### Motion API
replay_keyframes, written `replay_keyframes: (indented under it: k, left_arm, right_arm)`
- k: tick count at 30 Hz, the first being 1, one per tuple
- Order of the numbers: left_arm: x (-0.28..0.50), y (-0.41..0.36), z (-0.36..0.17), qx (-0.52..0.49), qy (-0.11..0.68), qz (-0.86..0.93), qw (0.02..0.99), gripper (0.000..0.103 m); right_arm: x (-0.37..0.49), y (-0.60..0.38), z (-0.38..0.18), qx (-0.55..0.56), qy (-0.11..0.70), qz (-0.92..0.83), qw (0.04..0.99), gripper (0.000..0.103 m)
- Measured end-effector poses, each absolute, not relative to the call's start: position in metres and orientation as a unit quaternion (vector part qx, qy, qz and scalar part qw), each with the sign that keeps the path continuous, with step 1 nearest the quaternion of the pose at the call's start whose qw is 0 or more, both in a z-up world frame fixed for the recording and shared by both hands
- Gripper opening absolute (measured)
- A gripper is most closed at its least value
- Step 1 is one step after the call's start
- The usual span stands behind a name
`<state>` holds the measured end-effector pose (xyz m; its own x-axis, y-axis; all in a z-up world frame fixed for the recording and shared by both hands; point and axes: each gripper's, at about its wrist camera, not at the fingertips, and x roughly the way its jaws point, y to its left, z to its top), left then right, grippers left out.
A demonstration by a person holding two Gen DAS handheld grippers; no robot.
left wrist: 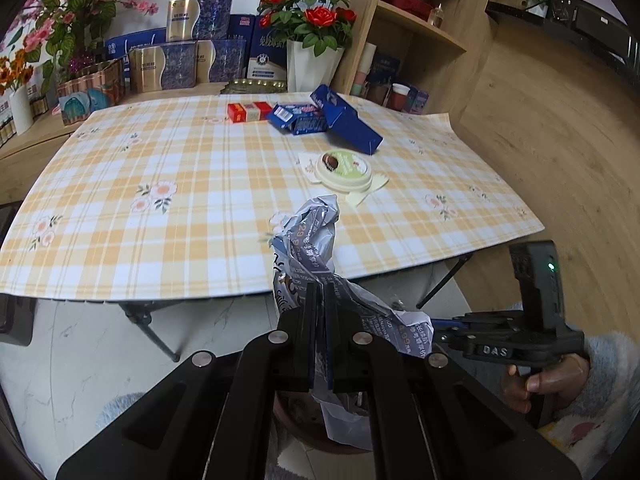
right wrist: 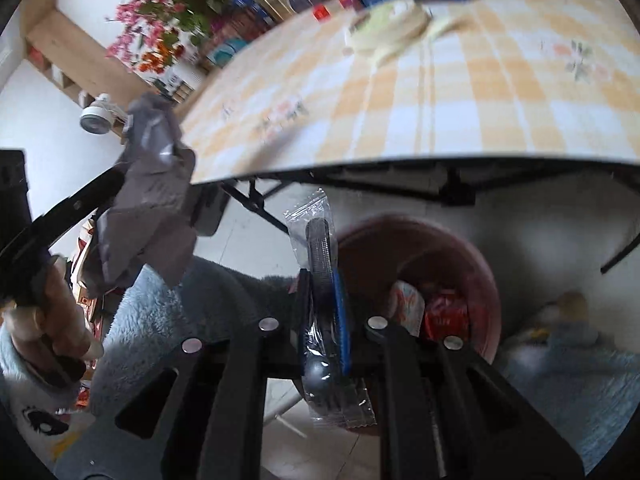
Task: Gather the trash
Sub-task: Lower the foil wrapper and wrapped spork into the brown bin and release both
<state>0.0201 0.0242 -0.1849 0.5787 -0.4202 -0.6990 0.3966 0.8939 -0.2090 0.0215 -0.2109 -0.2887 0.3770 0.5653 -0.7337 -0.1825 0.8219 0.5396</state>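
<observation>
Worktop (left wrist: 160, 184): folding frame, covered by a yellow plaid cloth with flower prints, backed by boxed goods and artificial flowers; it still carries unsorted trash. Bin (right wrist: 486, 280): dark red round tub on the floor just below the worktop's near edge, already holding a red wrapper and a pale packet. Long blue box (left wrist: 352, 120): lies tilted on the far half of the worktop, touching a smaller open blue box (left wrist: 298, 118), with a red box (left wrist: 248, 111) just beside it. Round cream lid (left wrist: 344, 170): rests on a pale card near the right side of the cloth. Crumpled printed paper (left wrist: 316, 240): pinched in the left hand-held gripper (left wrist: 322, 300), whose jaws are pressed together on it; it hangs off the worktop's edge, above the floor and near the bin. Clear sachet with a dark utensil inside (right wrist: 320, 280): clamped in the right hand-held gripper (right wrist: 322, 280), jaws nearly together on it, poised just left of the bin's rim. Step in hand, as judged: carrying two pieces to the bin. Next move calls for bringing each piece over the bin's mouth, then parting the jaws so it drops inside, the paper needing more travel.
</observation>
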Motion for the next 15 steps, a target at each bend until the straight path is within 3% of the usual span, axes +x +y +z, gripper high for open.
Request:
replay_keyframes:
  k: [4,6,11,15]
  left_arm:
    - [0.018,0.030,-0.189,-0.016,0.400,-0.223,0.889,0.004]
    - [0.018,0.032,-0.192,-0.019,0.402,-0.220,0.889,0.004]
    - [0.022,0.031,-0.200,-0.018,0.406,-0.226,0.885,0.004]
    - [0.023,0.018,-0.208,-0.004,0.408,-0.242,0.880,0.004]
  right_arm:
    - [0.023,-0.207,-0.297,0.203,0.520,0.239,0.794,0.037]
    - [0.024,-0.208,-0.296,0.202,0.517,0.242,0.796,0.038]
    - [0.020,-0.223,-0.276,0.185,0.479,0.204,0.834,0.076]
    - [0.008,-0.244,-0.248,0.131,0.412,0.158,0.888,0.094]
